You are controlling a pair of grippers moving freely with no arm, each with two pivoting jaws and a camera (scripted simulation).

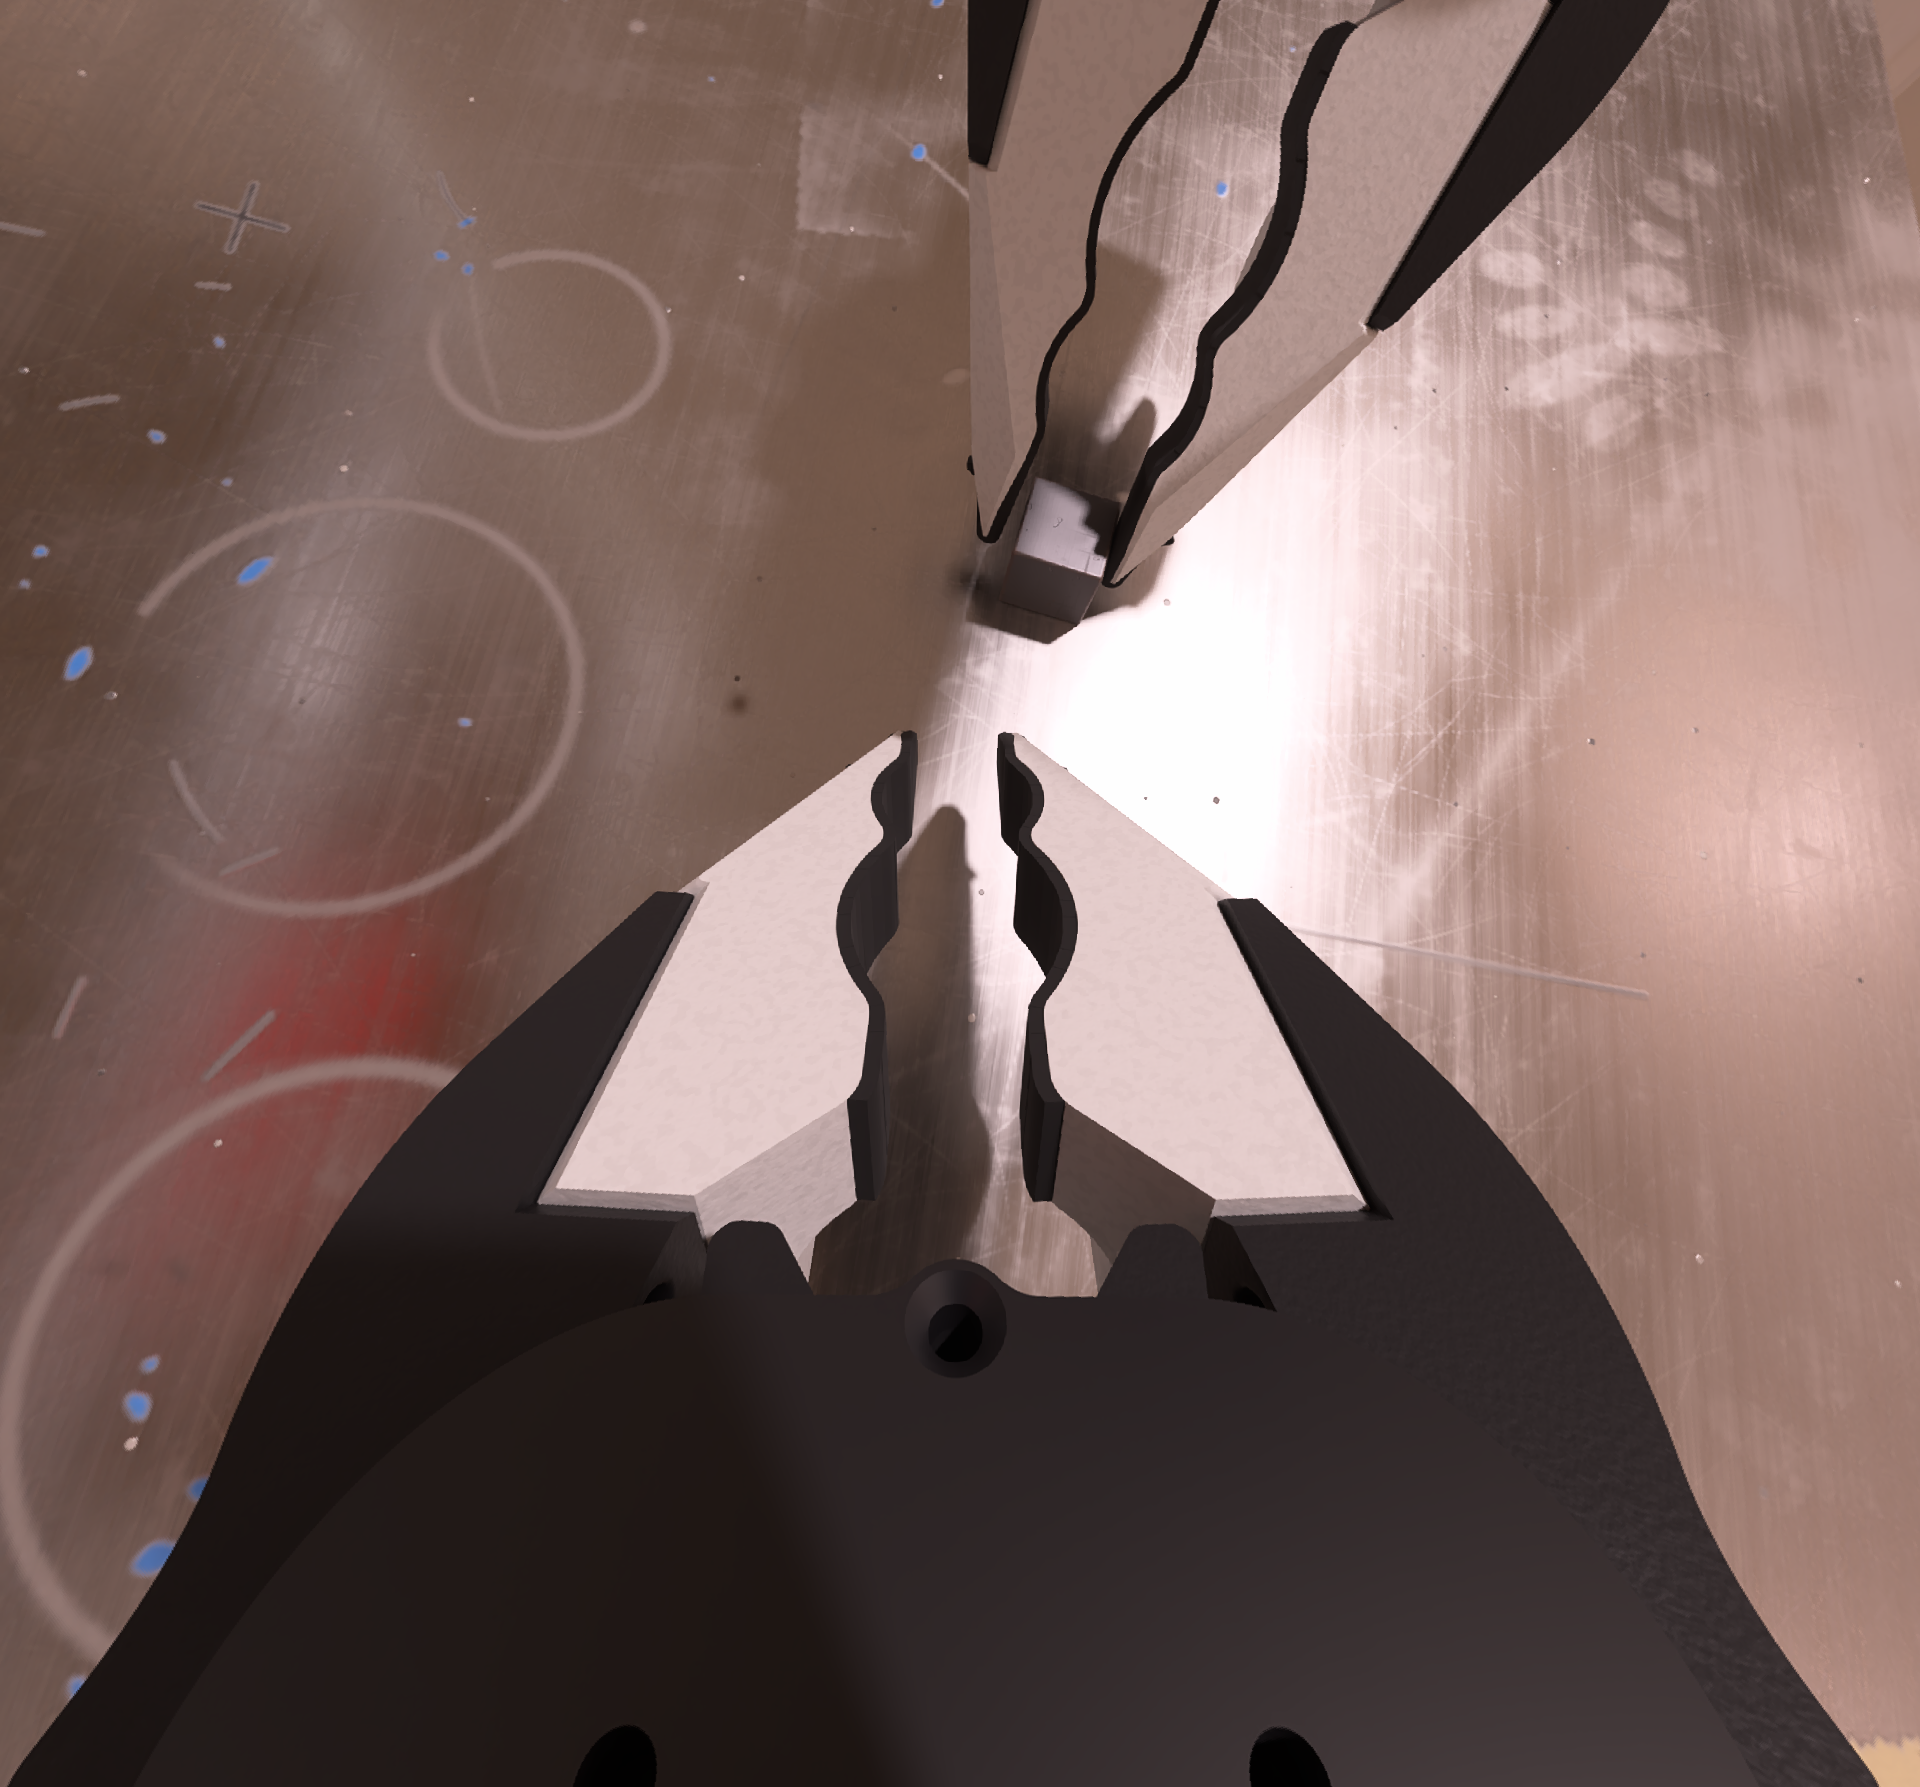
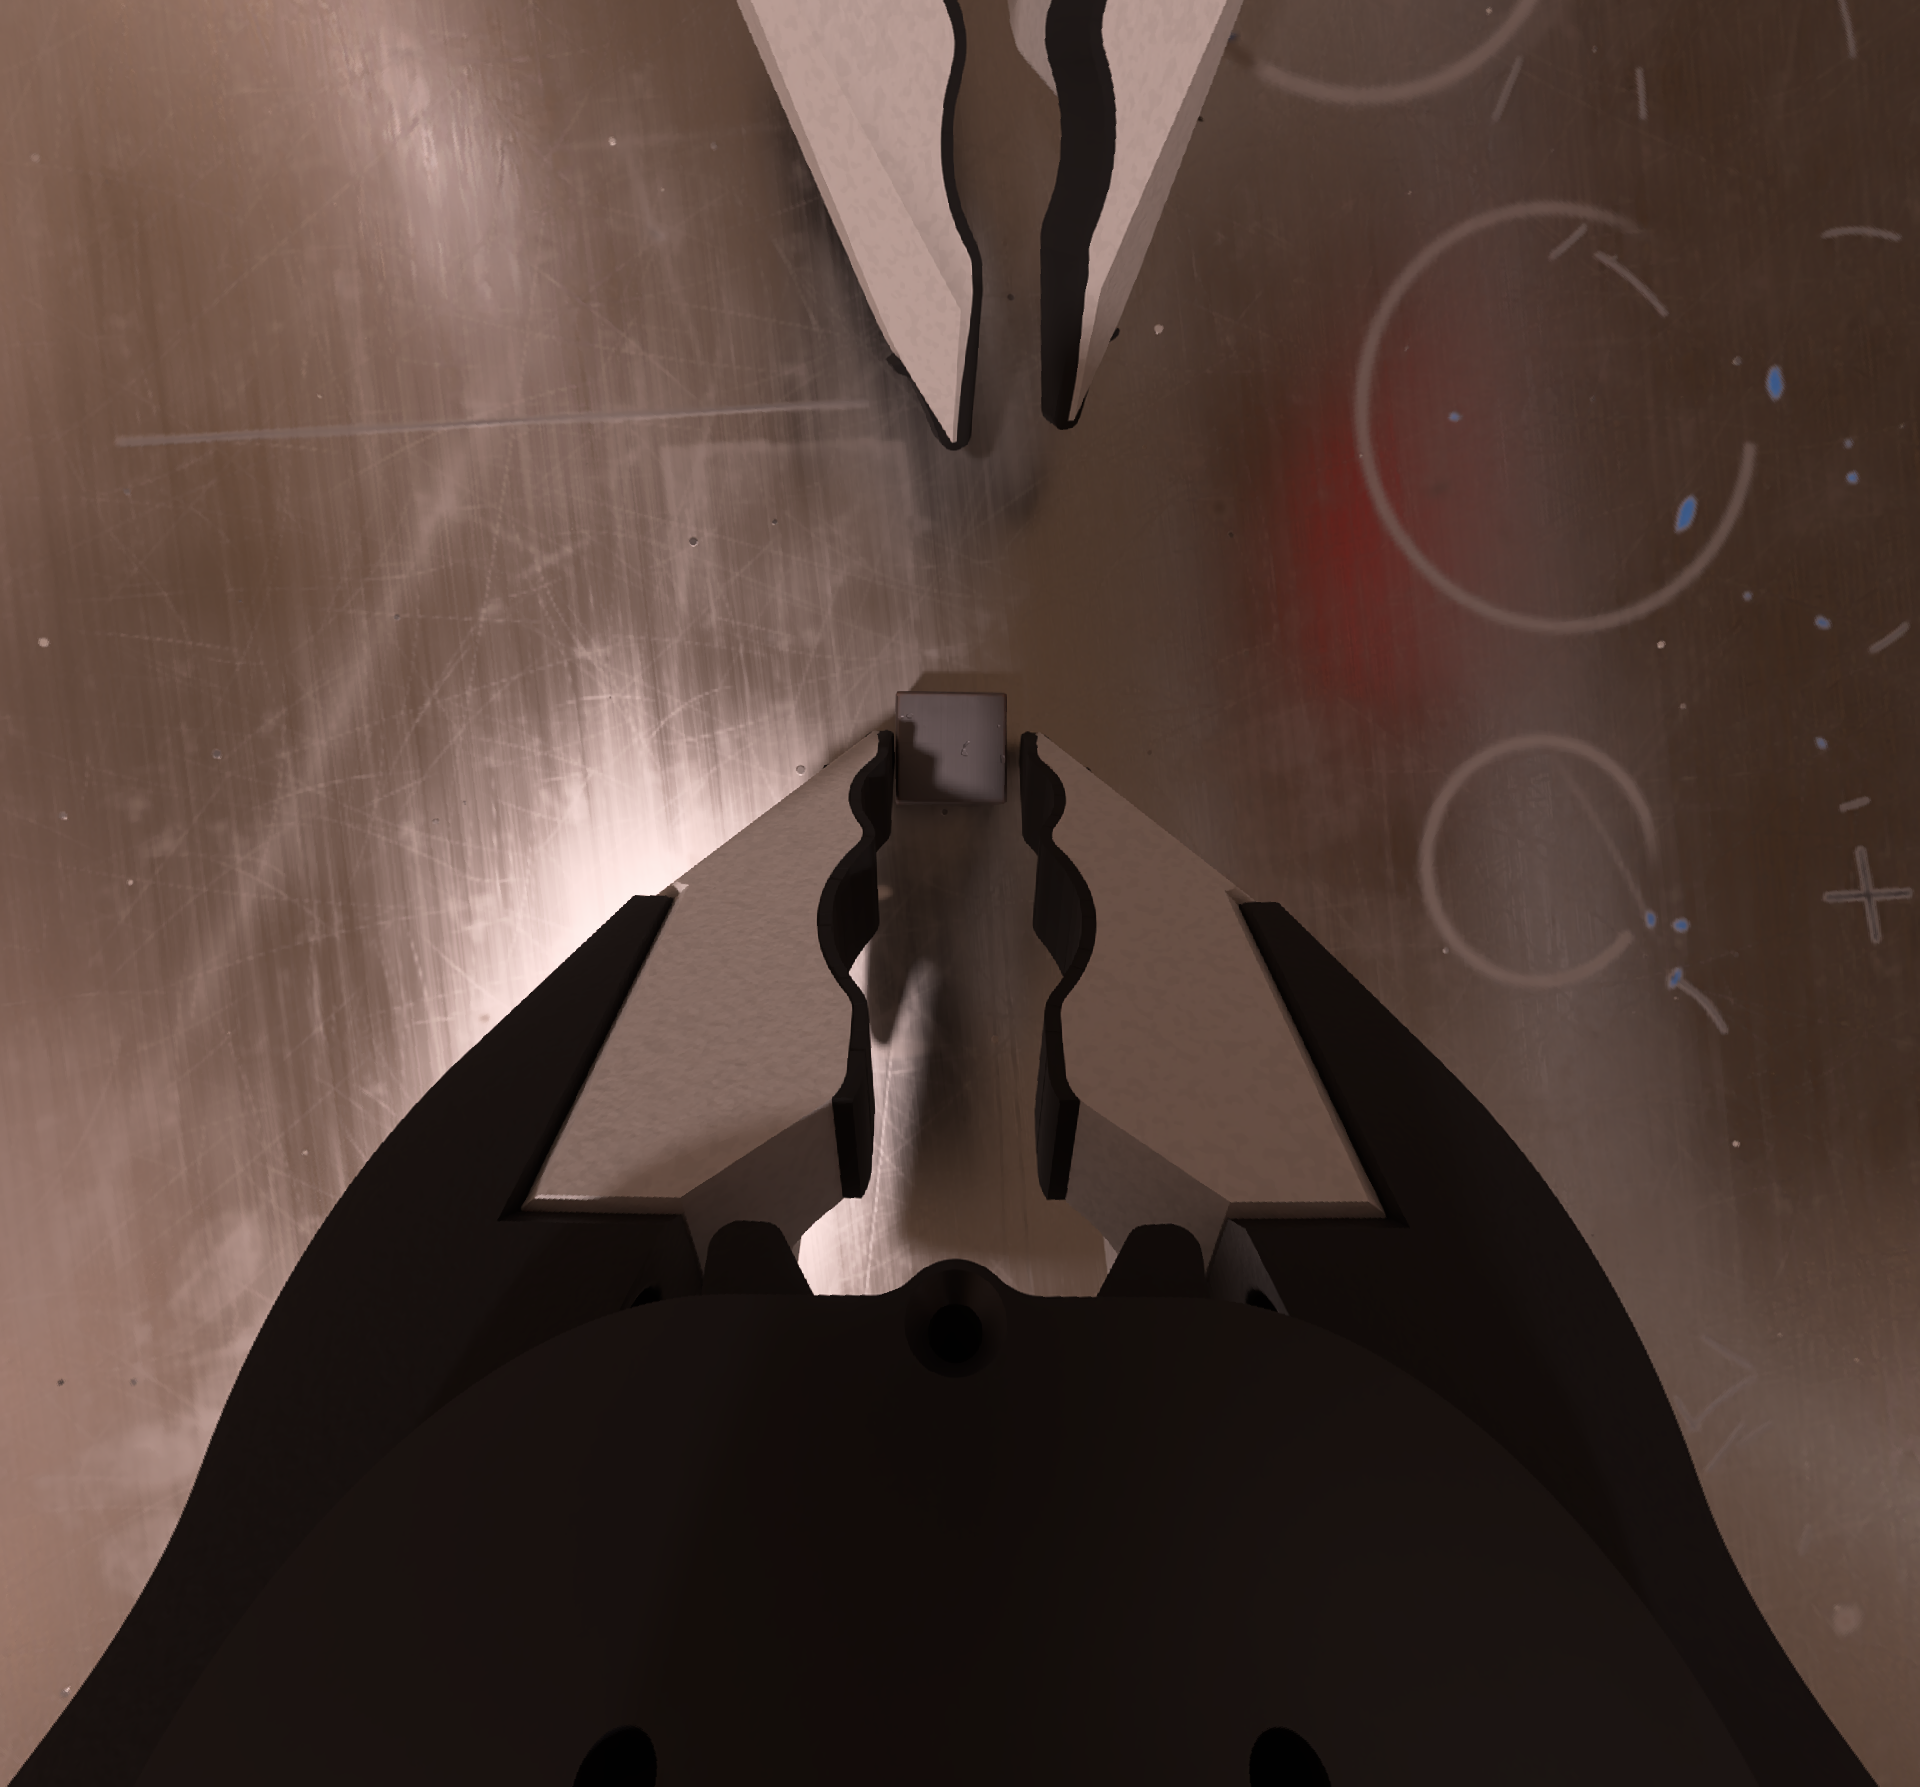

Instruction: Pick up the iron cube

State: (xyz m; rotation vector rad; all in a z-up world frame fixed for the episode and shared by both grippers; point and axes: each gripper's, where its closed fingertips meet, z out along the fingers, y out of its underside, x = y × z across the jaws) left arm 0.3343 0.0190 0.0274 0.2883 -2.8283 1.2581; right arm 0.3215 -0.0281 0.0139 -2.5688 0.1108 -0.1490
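Note:
The iron cube is a small grey metal block on the scratched metal table. My right gripper has its two fingertips on either side of the cube, closed against its sides, with the cube's far half sticking out past the tips. In the left wrist view the right gripper comes down from the top, its tips low at the table. My left gripper faces it a short way off, empty, its jaws only a narrow gap apart. It also shows at the top of the right wrist view.
The table is brushed metal with a bright glare patch. Pale ring marks and a red smear lie left of the left gripper, with blue specks scattered around. The two grippers point at each other, tips close.

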